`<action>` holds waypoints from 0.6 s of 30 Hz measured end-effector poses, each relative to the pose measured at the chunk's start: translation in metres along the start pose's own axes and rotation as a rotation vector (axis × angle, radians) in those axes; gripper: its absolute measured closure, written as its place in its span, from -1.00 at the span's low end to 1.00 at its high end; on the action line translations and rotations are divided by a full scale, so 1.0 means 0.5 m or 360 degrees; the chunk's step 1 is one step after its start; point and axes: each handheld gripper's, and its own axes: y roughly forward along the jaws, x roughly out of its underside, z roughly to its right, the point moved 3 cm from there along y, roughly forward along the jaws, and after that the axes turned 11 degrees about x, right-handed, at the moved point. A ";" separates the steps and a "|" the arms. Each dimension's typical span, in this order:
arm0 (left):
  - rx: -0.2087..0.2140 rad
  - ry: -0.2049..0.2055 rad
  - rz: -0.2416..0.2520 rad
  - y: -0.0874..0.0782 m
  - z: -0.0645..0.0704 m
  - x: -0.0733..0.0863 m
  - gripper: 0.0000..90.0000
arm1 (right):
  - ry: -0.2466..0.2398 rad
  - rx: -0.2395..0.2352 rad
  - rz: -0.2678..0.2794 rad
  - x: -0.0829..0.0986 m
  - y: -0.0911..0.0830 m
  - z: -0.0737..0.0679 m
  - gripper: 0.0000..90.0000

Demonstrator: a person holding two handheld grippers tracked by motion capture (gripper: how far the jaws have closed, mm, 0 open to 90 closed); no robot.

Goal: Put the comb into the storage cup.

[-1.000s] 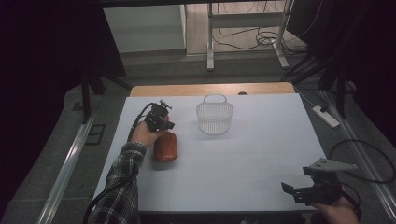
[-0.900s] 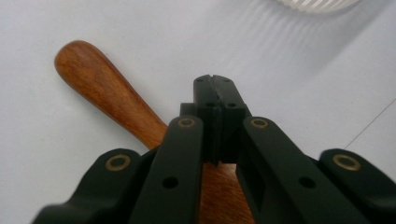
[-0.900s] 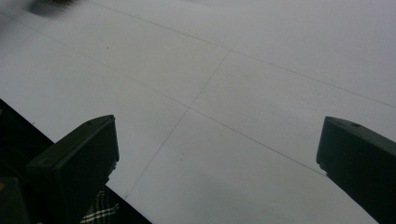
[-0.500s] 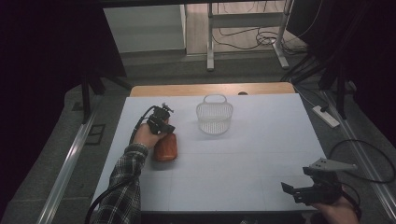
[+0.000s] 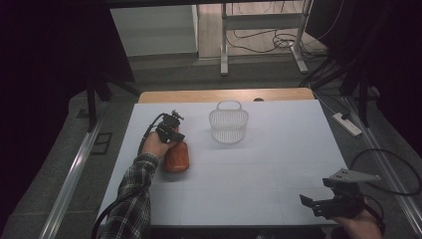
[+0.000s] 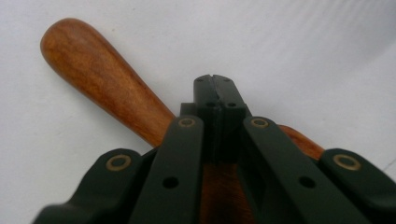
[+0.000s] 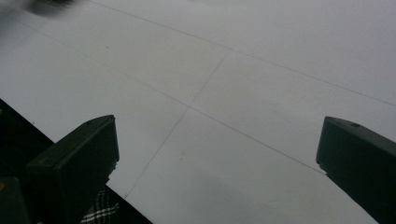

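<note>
A reddish-brown wooden piece (image 5: 177, 157) with a rounded handle (image 6: 93, 65) lies on the white table (image 5: 278, 149), left of centre. My left gripper (image 5: 173, 135) sits right over it, held by a hand in a plaid sleeve. In the left gripper view the left gripper (image 6: 216, 83) has its black jaws pressed tip to tip, nothing showing between the tips, and the wood runs beneath them. My right gripper (image 5: 328, 203) is low at the front right corner. In the right gripper view the right gripper (image 7: 215, 154) has its jaws spread wide over bare table.
A white mesh basket (image 5: 229, 125) with a handle stands upright toward the back, right of the left gripper. The table's wooden back edge (image 5: 224, 94) and dark floor with cables lie beyond. A power strip (image 5: 347, 124) rests off the table's right side.
My left gripper has sunk a little closer to the wooden piece. The wooden piece, the basket and my right gripper stay where they were.
</note>
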 end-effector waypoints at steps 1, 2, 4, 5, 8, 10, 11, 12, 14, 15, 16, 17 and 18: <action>-0.0008 0.0002 -0.0003 0.000 -0.001 0.000 0.99 | 0.0001 0.0000 0.0000 0.000 0.000 0.000 -1.00; -0.0017 0.0002 -0.0009 0.000 -0.002 0.001 0.99 | 0.0001 -0.0001 0.0000 0.000 0.000 0.000 -1.00; -0.0030 -0.0007 -0.0018 0.000 -0.006 0.003 0.99 | 0.0001 -0.0002 0.0001 0.000 0.000 0.000 -1.00; -0.0034 -0.0008 -0.0024 0.000 -0.009 0.004 0.99 | 0.0001 -0.0002 0.0001 0.000 0.000 0.000 -1.00; -0.0054 -0.0016 -0.0038 -0.004 -0.015 0.008 0.99 | 0.0002 -0.0001 0.0000 0.000 0.000 0.000 -1.00; -0.0060 -0.0034 -0.0035 -0.009 -0.020 0.014 0.99 | 0.0001 -0.0002 0.0001 0.000 0.000 0.000 -1.00; -0.0060 -0.0034 -0.0035 -0.009 -0.020 0.014 0.99 | 0.0001 -0.0002 0.0001 0.000 0.000 0.000 -1.00; -0.0062 -0.0041 -0.0029 -0.011 -0.023 0.019 0.99 | 0.0001 -0.0001 0.0000 0.000 0.000 0.000 -1.00; -0.0061 -0.0049 -0.0014 -0.013 -0.027 0.025 0.99 | 0.0000 -0.0002 -0.0001 0.000 0.000 0.000 -1.00; -0.0062 -0.0054 -0.0011 -0.014 -0.028 0.027 0.99 | 0.0000 -0.0002 -0.0001 0.000 0.000 0.000 -1.00; -0.0061 -0.0059 -0.0005 -0.015 -0.030 0.031 0.99 | 0.0000 -0.0001 -0.0001 0.000 0.000 0.000 -1.00; -0.0058 -0.0062 -0.0003 -0.016 -0.031 0.033 0.99 | -0.0003 0.0000 -0.0003 0.000 0.000 0.000 -1.00; -0.0057 -0.0067 -0.0004 -0.018 -0.032 0.036 0.99 | -0.0002 0.0001 -0.0001 0.000 0.000 -0.001 -1.00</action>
